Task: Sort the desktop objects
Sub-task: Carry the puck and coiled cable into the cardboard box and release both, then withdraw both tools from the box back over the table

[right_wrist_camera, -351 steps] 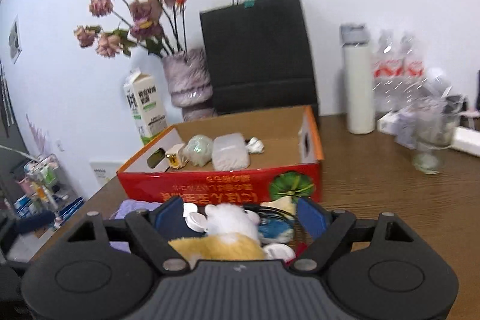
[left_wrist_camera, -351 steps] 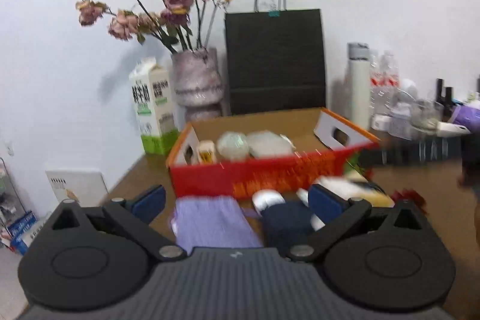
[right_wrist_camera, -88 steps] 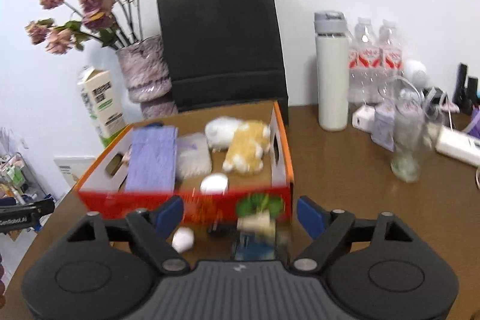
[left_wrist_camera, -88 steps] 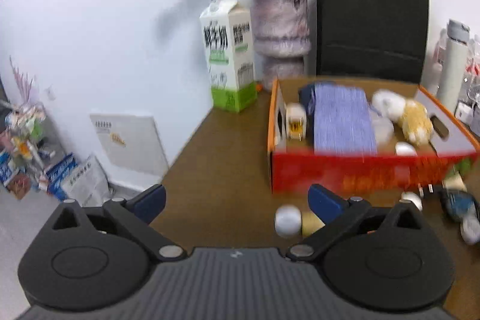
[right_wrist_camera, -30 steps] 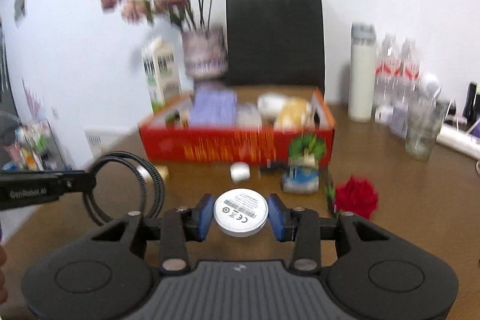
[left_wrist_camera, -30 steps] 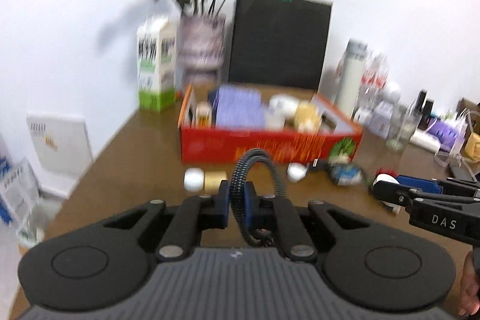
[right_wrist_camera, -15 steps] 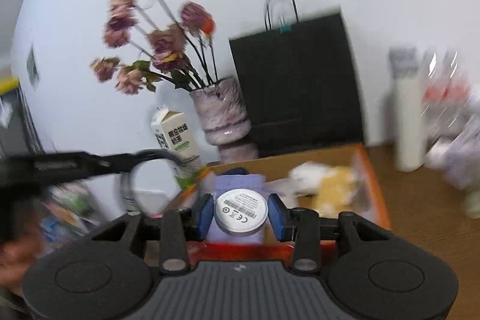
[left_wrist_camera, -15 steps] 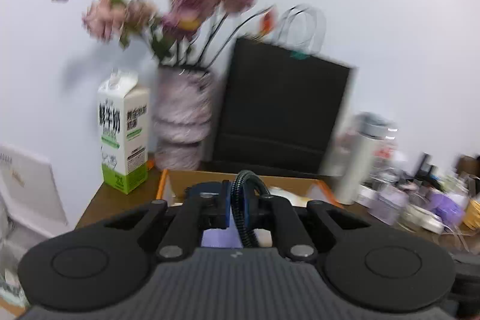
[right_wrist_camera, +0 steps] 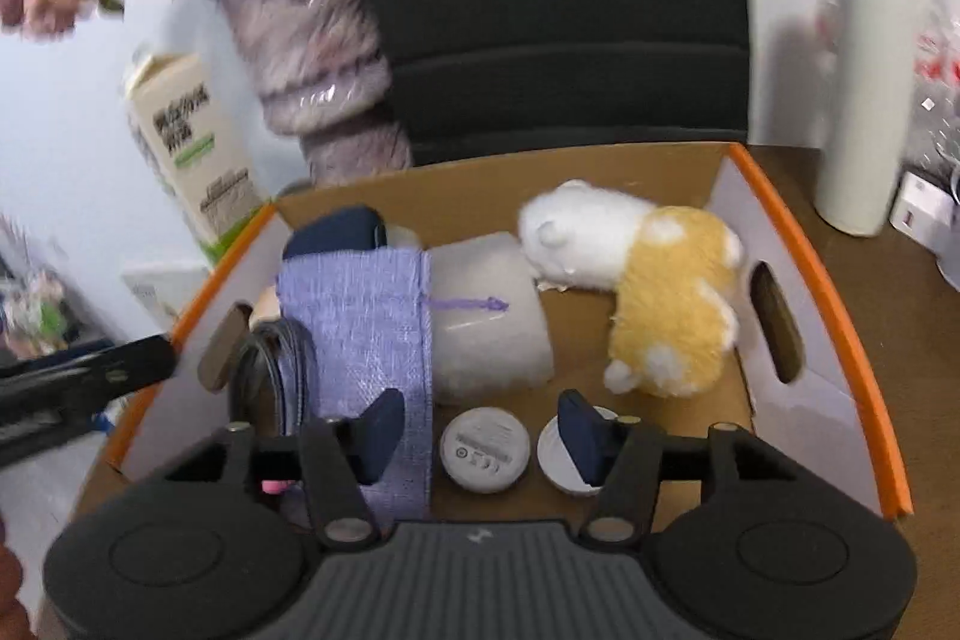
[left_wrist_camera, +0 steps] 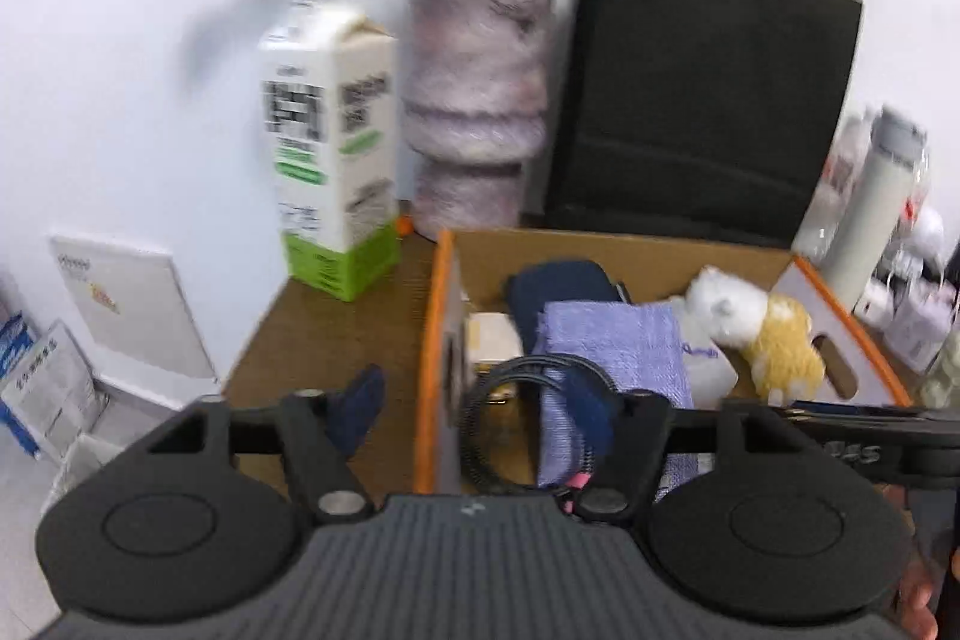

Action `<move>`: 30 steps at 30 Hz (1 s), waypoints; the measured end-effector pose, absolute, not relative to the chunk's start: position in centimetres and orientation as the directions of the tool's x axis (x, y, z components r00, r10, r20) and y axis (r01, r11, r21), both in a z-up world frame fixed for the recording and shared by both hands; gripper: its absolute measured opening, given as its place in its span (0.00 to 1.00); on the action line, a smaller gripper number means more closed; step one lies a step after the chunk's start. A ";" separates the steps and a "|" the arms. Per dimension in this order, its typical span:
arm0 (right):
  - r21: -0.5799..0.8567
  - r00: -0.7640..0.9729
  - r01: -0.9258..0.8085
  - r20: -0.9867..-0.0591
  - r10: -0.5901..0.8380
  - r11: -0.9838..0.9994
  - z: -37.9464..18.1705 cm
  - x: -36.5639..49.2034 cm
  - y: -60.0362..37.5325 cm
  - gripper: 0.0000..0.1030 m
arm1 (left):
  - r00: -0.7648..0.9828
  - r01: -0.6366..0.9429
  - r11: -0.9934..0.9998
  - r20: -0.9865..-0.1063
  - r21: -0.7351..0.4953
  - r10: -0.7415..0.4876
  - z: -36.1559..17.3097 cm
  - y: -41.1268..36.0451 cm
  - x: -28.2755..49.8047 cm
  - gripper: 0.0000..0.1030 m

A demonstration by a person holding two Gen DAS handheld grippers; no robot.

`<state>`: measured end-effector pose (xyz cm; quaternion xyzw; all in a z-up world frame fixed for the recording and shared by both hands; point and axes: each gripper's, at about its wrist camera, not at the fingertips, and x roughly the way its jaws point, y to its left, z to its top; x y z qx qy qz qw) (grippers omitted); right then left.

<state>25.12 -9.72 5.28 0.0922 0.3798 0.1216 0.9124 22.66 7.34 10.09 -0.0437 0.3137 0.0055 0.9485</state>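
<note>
1. On the left, the left gripper [left_wrist_camera: 474,415] hangs over the left end of the cardboard box [right_wrist_camera: 804,274], which stands on the counter [left_wrist_camera: 336,328]. A second ago its jaws were clamped on the coiled black cable [left_wrist_camera: 528,424]; now they are opening and stand well apart. The cable sits between them, upright against the box's left wall, and no pad seems to press on it.
2. In the middle, inside the box, the cable rests beside the purple cloth pouch [right_wrist_camera: 366,334], which lies next to a pale translucent pack [right_wrist_camera: 486,316].
3. Further right, the right gripper [right_wrist_camera: 480,430] is over the near edge of the box. A second ago it held the round white puck [right_wrist_camera: 485,448]; its jaws are now opening, and the puck lies on the box floor between them, touching neither pad, next to a second white disc [right_wrist_camera: 561,466].
4. On the right, the plush toy [right_wrist_camera: 654,292] lies at the far end.
5. Judged from this, both items have been let go into the box, so this pair counts as sorted. Whether anything remains on the counter cannot be told from these views.
</note>
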 end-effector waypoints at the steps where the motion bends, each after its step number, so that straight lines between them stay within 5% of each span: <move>1: 0.282 0.694 -0.152 -0.652 0.306 0.947 5.7 24.5 -10.3 0.63 | 0.806 -0.050 0.995 -0.592 -0.087 -0.011 10.4 7.9 21.7 0.81; 10: 0.179 0.812 -0.121 -0.549 0.201 0.976 7.5 14.4 -15.9 0.84 | 0.801 -0.113 0.993 -0.587 0.047 0.119 7.7 6.8 12.8 0.94; 20: 0.075 0.780 -0.150 -0.604 0.165 0.986 2.2 2.8 -15.4 0.84 | 0.743 -0.016 1.000 -0.670 -0.021 -0.002 2.1 2.6 3.5 0.97; 30: 0.062 0.757 -0.152 -0.634 0.157 0.986 -0.7 -1.6 -14.9 0.84 | 0.727 -0.005 1.000 -0.687 0.015 0.014 0.2 1.5 0.6 0.98</move>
